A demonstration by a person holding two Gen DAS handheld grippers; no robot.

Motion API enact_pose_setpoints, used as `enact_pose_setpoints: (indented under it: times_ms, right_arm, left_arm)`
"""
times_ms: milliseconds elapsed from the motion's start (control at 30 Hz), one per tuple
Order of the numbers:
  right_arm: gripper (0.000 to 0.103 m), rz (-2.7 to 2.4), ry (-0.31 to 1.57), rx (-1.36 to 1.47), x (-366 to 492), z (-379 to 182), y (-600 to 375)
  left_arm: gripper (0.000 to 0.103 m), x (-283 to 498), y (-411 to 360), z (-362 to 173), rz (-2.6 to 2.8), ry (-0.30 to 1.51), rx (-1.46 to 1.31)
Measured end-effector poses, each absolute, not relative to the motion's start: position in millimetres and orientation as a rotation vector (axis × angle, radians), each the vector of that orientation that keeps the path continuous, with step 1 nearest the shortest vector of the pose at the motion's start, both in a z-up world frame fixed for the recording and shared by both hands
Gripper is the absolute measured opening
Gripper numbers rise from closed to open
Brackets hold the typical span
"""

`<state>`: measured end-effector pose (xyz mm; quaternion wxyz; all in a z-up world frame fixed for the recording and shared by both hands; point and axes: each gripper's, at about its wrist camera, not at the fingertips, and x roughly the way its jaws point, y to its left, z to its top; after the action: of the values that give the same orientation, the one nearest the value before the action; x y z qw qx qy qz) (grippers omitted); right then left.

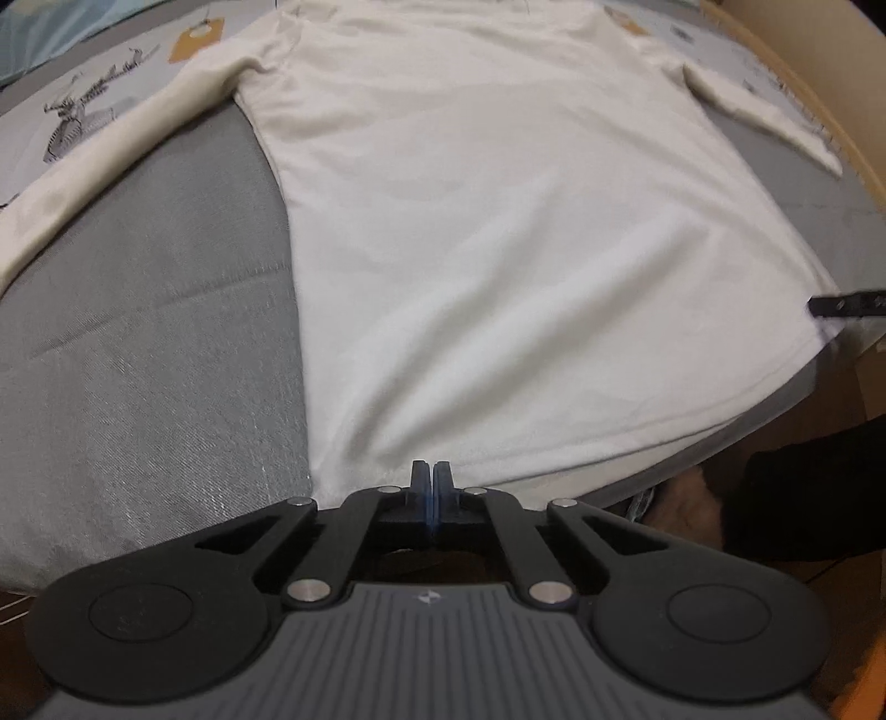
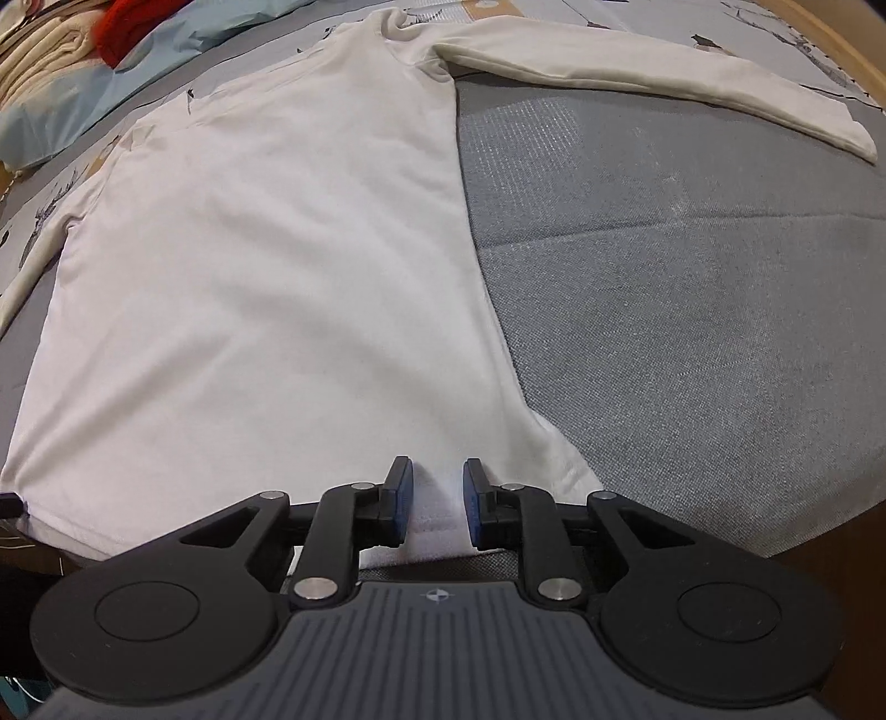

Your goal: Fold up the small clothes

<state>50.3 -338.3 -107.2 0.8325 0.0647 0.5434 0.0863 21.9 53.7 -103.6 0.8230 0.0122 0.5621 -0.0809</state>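
Note:
A cream long-sleeved shirt (image 1: 498, 249) (image 2: 266, 277) lies flat on grey bedding, hem towards me and both sleeves spread out to the sides. My left gripper (image 1: 431, 475) is shut at the hem near the shirt's left corner. Creases in the cloth run into its closed fingertips, so it pinches the hem. My right gripper (image 2: 437, 493) stands over the hem near the right corner. Its jaws are apart with a strip of the hem between them, and the blue pads do not press on it. A dark finger of the right gripper (image 1: 847, 306) shows at the shirt's far side.
Grey bedding (image 1: 138, 360) (image 2: 692, 304) surrounds the shirt, with a deer-print sheet (image 1: 83, 111) beyond it. A light blue pillow (image 2: 83, 94), a red garment (image 2: 133, 22) and folded cream clothes (image 2: 39, 50) lie at the back left. A wooden bed edge (image 1: 803, 72) runs along the right. A dark sleeve (image 1: 803, 498) is near the front.

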Motion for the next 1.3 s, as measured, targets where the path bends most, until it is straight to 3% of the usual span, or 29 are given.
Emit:
enact_pose_setpoints:
  times_ms: [167,567,700,833,900,1033,1133,1300]
  right_arm:
    - [0.017,0.153,1.148,0.159,53.3,-106.0,-344.9]
    - [0.013,0.050,1.145,0.219,54.7,-105.3,-364.0]
    - [0.010,0.041,1.151,0.213,55.3,-106.4,-362.5]
    - [0.007,0.027,1.149,0.207,56.8,-105.8,-362.2]
    - [0.008,0.041,1.126,0.224,55.7,-101.8,-362.1]
    - [0.021,0.073,1.109,0.207,55.7,-100.6,-358.9]
    - [0.021,0.061,1.139,0.186,57.7,-105.6,-355.5]
    - [0.021,0.053,1.042,0.219,58.9,-86.0,-353.8]
  left_arm:
    - [0.000,13.5,60.5,-82.7,-0.186,1.158,-0.036]
    - [0.004,23.9,77.8,-93.3,-0.042,1.198,-0.075]
    - [0.023,24.0,88.8,-84.4,-0.004,1.130,-0.140]
    - [0.023,31.1,86.0,-105.4,-0.016,1.261,-0.131]
    - [0.021,30.6,78.1,-102.0,-0.010,1.229,-0.068]
    - [0.021,33.1,81.7,-91.3,0.018,1.158,-0.111]
    - [0.022,38.9,76.2,-108.8,0.022,1.258,-0.082]
    - [0.024,39.4,88.5,-79.3,0.055,1.078,-0.124]
